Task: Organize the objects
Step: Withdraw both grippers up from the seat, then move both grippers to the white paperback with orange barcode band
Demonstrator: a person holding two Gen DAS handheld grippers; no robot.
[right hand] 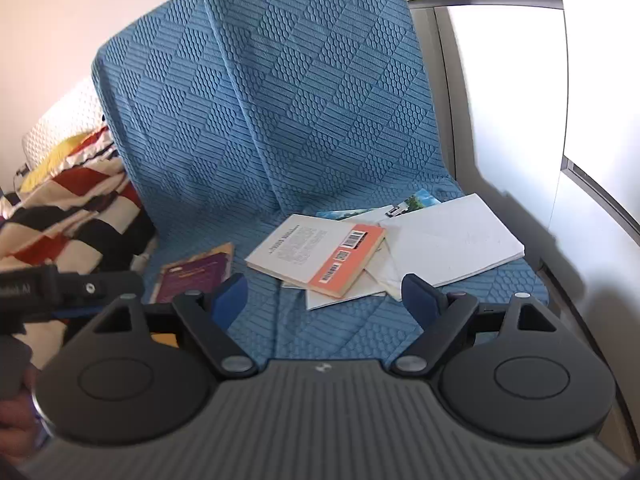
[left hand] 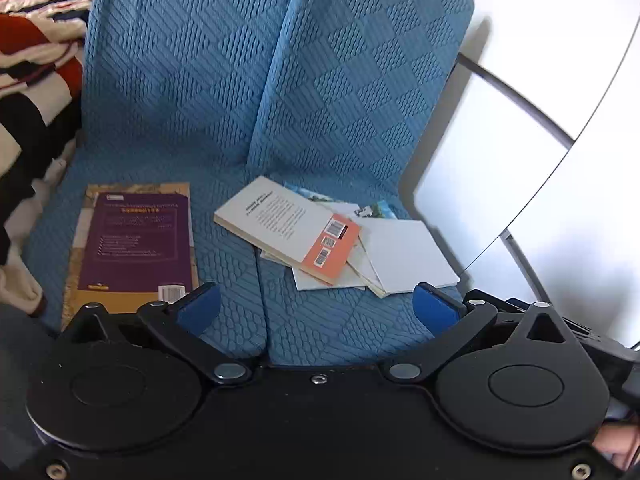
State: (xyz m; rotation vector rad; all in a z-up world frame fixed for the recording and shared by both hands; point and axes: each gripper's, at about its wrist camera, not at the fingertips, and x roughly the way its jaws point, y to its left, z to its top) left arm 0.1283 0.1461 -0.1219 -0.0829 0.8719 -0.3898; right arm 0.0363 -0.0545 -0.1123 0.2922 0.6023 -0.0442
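A purple and tan book lies flat on the left of the blue quilted seat; it also shows in the right wrist view. To its right lies a loose pile: a white and orange book on top, a plain white book beside it, and picture-covered booklets underneath. My left gripper is open and empty, hovering in front of the pile. My right gripper is open and empty, just before the pile's near edge.
A striped red, black and white blanket is heaped at the left of the seat. A white wall and metal frame stand at the right. The left gripper's body shows at the left of the right wrist view.
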